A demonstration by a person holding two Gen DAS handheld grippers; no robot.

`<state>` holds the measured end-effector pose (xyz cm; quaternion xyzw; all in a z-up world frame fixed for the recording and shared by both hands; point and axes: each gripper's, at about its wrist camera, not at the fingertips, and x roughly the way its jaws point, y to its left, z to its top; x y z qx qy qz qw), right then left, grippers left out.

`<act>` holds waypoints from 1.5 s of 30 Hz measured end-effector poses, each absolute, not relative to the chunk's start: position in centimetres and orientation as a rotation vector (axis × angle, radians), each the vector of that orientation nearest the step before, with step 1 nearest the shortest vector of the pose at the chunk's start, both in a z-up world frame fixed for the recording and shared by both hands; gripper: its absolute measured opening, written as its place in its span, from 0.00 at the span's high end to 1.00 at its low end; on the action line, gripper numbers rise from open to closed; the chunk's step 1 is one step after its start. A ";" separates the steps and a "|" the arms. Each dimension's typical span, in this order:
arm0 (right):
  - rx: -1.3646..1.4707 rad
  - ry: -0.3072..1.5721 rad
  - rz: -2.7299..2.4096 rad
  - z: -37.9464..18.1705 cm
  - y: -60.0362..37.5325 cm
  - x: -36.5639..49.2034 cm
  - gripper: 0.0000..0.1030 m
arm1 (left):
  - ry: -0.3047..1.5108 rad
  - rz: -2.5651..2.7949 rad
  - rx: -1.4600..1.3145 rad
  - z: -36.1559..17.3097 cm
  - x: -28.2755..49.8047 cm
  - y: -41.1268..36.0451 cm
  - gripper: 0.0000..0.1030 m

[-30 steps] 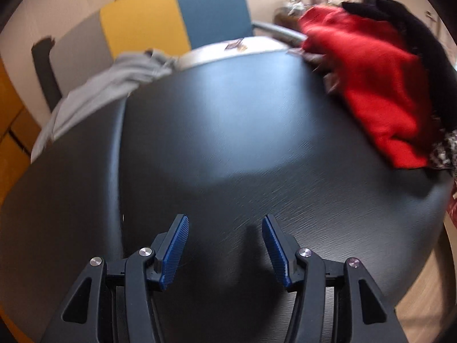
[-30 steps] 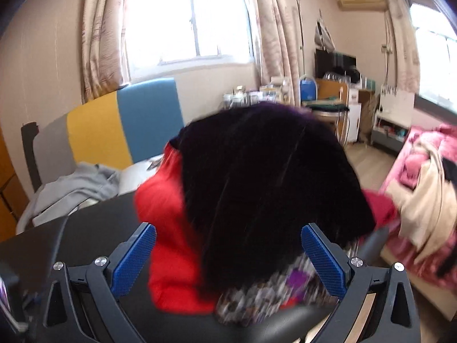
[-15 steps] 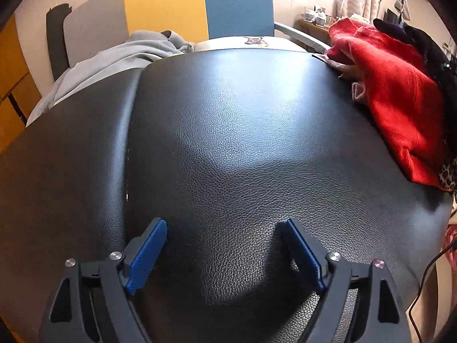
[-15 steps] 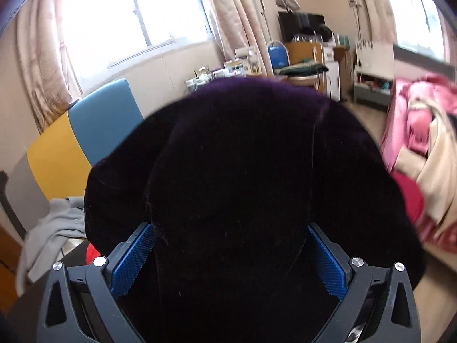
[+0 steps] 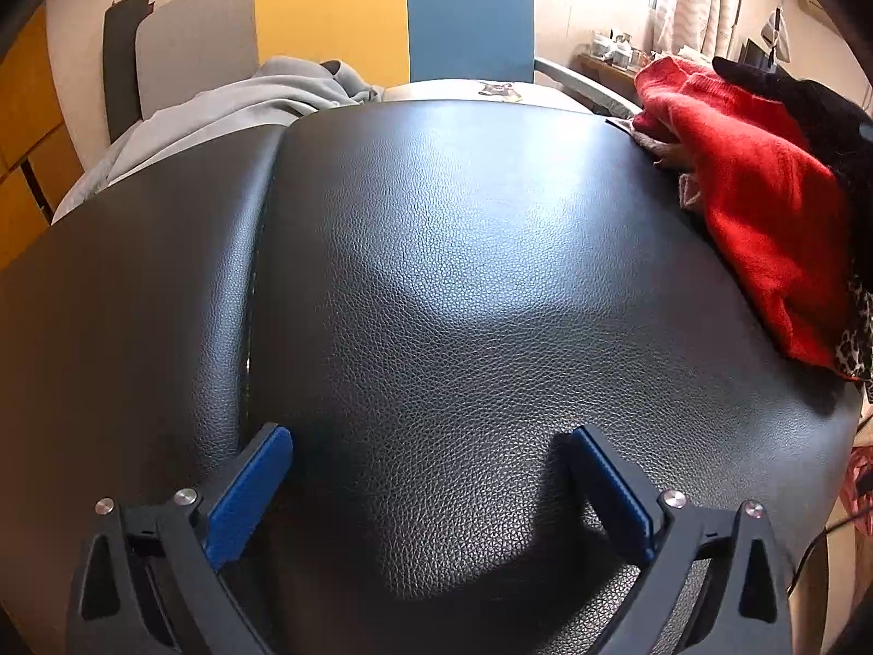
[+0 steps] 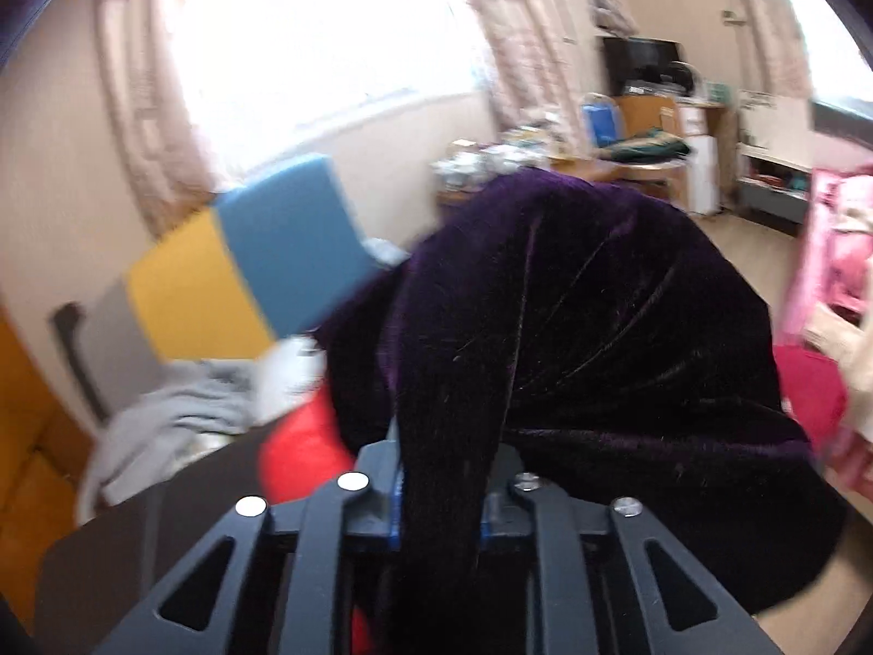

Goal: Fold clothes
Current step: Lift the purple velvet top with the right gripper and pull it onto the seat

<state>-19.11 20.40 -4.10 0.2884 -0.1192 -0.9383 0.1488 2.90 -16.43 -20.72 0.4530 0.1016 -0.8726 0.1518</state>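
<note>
While bunched, velvet garment (image 6: 573,327) between right tool (image 6: 439,496) fingers.

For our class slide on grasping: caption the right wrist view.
Right gripper shut on a fold of dark purple velvet garment, above the red garment.

We see a black leather surface (image 5: 464,273), a grey-yellow-blue chair back (image 5: 338,16) behind it, curtains (image 6: 524,38) by a bright window (image 6: 327,27), and a cluttered desk (image 6: 649,109) far off.
</note>
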 end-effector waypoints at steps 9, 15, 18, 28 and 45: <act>0.907 -0.105 -2.195 -8.9 11.6 -9.6 0.93 | 0.299 -2.477 1.365 -20.4 2.7 -16.7 0.00; 0.978 -0.038 -2.130 -10.8 10.6 -5.0 0.93 | 0.309 -2.481 1.382 -20.2 3.8 -16.9 0.05; 0.906 -0.122 -2.299 -7.6 15.2 -5.9 0.89 | 0.330 -2.483 1.382 -20.1 4.8 -17.2 0.09; 0.865 -0.529 -2.563 -5.2 24.3 -14.6 0.06 | 0.373 -2.461 1.383 -19.6 5.5 -17.5 0.18; 0.902 -0.222 -2.176 -7.2 7.7 -11.3 0.94 | 0.425 -2.493 1.154 -14.3 7.9 -19.3 0.21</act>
